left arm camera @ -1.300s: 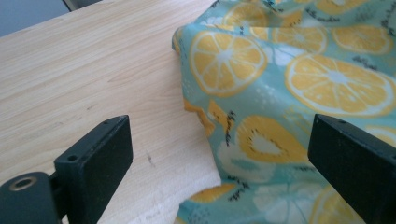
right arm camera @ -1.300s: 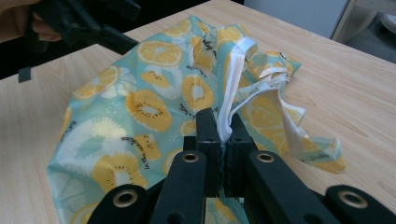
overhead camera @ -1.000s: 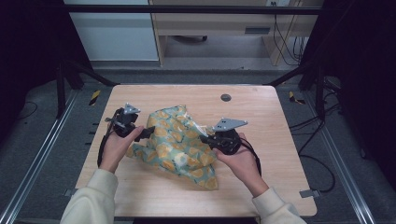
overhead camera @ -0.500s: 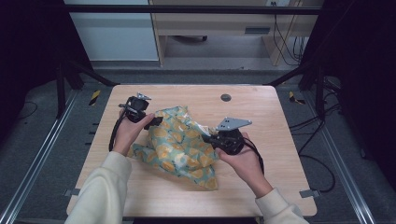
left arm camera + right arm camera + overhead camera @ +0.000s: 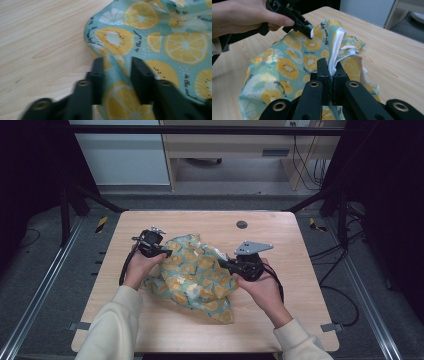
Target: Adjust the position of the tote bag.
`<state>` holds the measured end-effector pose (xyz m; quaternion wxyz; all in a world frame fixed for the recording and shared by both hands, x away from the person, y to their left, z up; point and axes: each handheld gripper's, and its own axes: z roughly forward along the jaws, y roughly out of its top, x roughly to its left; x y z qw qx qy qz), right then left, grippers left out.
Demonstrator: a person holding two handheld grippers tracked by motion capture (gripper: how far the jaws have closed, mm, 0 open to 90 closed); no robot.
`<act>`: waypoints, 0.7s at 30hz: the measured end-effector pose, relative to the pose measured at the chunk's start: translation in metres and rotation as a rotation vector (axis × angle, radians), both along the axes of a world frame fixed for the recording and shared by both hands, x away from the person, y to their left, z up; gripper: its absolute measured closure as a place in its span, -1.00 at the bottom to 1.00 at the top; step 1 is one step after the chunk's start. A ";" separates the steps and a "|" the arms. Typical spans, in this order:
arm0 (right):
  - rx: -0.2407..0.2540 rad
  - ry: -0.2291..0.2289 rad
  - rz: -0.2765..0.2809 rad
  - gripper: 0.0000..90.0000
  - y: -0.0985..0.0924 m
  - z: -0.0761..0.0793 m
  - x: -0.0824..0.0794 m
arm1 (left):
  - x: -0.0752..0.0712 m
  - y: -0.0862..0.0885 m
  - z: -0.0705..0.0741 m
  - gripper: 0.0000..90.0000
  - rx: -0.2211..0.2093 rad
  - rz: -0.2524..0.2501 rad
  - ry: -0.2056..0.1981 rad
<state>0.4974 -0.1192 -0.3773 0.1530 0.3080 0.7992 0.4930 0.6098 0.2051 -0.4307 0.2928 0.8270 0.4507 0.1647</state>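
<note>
Item: cloth [image 5: 197, 275], teal, printed with orange and lemon slices and short lines of script; white lining shown at the turned-up edges. Lain crumpled near the middle of the counter [image 5: 300, 245], with one corner trailing toward the person's side.

Left tool [image 5: 164, 253]: held in the left hand [image 5: 142, 267] at the cloth's left edge, seen from the high view. Jaws have just been closing. In the left gripper view a raised fold of the cloth [image 5: 115, 75] is stood between the two black jaws, its sides against their inner faces; the fold is taken as grasped, though the picture is blurred at the tips. Bare wood is seen to the left of the fold.

Right tool [image 5: 224, 264]: held in the right hand [image 5: 262, 287] at the cloth's right side, a grey three-cornered plate [image 5: 253, 248] on top. In the right gripper view the right tool [image 5: 331, 65] is clenched on a white-lined edge of the cloth [image 5: 287, 67], pinched tight between the jaws and rising above them. The left tool [image 5: 308, 31] is seen farther off in that view, tip at the cloth's far edge.

Also on the counter: a dark round insert [image 5: 242, 224] near the far edge, well apart from the cloth.
</note>
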 end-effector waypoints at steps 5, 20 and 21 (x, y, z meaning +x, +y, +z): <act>0.003 0.000 -0.019 0.96 -0.004 0.004 0.003 | -0.011 0.003 0.002 0.93 0.009 -0.014 -0.025; 0.007 -0.033 -0.066 0.97 -0.014 0.013 0.004 | -0.037 0.015 0.019 0.99 -0.012 -0.023 -0.143; 0.007 -0.035 -0.067 0.97 -0.014 0.014 0.004 | -0.039 0.016 0.020 0.99 -0.020 -0.019 -0.156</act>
